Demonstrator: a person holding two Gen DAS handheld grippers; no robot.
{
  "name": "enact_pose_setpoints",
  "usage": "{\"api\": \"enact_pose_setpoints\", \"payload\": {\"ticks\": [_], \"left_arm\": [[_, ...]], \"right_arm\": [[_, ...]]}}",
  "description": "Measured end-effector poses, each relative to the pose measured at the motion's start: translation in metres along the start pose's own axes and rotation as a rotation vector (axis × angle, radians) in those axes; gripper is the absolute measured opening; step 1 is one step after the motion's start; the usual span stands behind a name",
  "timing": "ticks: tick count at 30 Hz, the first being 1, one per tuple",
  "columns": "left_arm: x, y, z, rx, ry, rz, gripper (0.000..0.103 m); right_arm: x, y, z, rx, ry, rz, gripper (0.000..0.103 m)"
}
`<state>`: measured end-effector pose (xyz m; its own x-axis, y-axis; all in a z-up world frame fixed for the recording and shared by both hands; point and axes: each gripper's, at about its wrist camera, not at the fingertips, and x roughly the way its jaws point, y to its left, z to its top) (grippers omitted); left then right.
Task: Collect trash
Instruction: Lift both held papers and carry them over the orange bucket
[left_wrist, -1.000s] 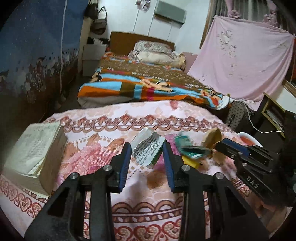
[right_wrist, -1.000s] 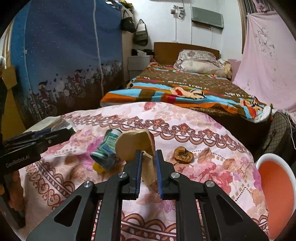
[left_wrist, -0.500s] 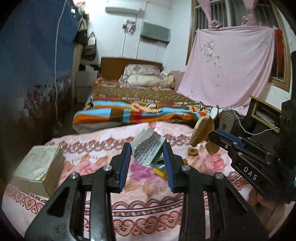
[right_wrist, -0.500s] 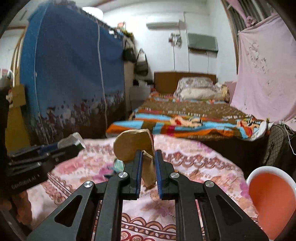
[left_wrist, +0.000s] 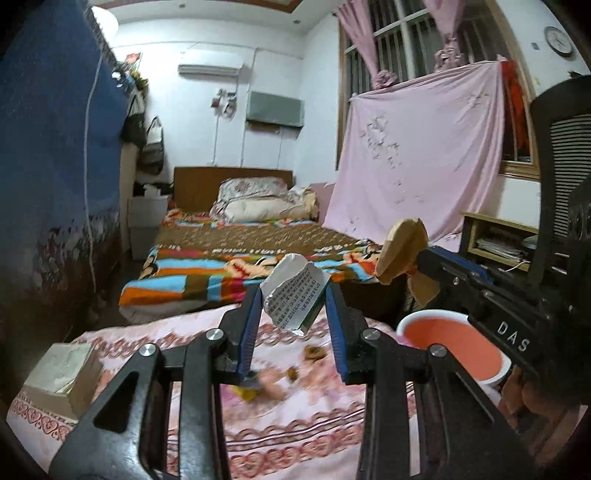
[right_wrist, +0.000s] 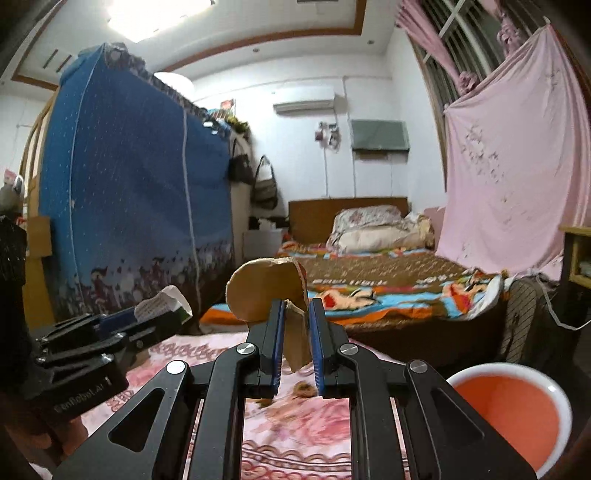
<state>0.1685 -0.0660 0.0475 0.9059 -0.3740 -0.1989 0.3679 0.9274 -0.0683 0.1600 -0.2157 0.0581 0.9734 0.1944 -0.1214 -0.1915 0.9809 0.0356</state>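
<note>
My left gripper (left_wrist: 291, 302) is shut on a crumpled printed carton (left_wrist: 293, 299), held up above the pink flowered tablecloth (left_wrist: 303, 424). In the right wrist view my right gripper (right_wrist: 296, 325) is shut on a torn piece of brown cardboard (right_wrist: 266, 291), also lifted off the cloth. Each view shows the other gripper: the right one (left_wrist: 421, 262) with its cardboard (left_wrist: 400, 251) at right, the left one (right_wrist: 162, 314) with the carton (right_wrist: 162, 302) at left. Small brown scraps (left_wrist: 314, 352) and a yellow bit (left_wrist: 247, 393) lie on the cloth below.
An orange bin with a white rim (left_wrist: 450, 347) (right_wrist: 509, 410) stands at the table's right edge. A thick book (left_wrist: 59, 376) lies at the left corner. Beyond the table are a bed (left_wrist: 240, 254), a blue wardrobe (right_wrist: 129, 221) and a pink sheet (left_wrist: 417, 155).
Both grippers have lifted their pieces off the cloth and tilted up toward level; the views have swung right, bringing the orange bin closer into sight. Both grips stay the same.
</note>
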Motion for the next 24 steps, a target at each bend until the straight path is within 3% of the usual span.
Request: {"api": "enact_pose_setpoints", "payload": {"ticks": [10, 16, 24], "left_arm": [[0.007, -0.065, 0.013, 0.082, -0.025, -0.122, 0.020], [0.019, -0.107, 0.010, 0.110, -0.003, -0.219, 0.020], [0.035, -0.147, 0.001, 0.107, 0.040, -0.289, 0.020]], "right_arm": [[-0.049, -0.053, 0.013, 0.015, -0.076, -0.129, 0.011], [-0.069, -0.091, 0.007, 0.035, -0.075, -0.238, 0.011], [-0.084, -0.126, -0.004, 0.066, -0.051, -0.341, 0.011]]}}
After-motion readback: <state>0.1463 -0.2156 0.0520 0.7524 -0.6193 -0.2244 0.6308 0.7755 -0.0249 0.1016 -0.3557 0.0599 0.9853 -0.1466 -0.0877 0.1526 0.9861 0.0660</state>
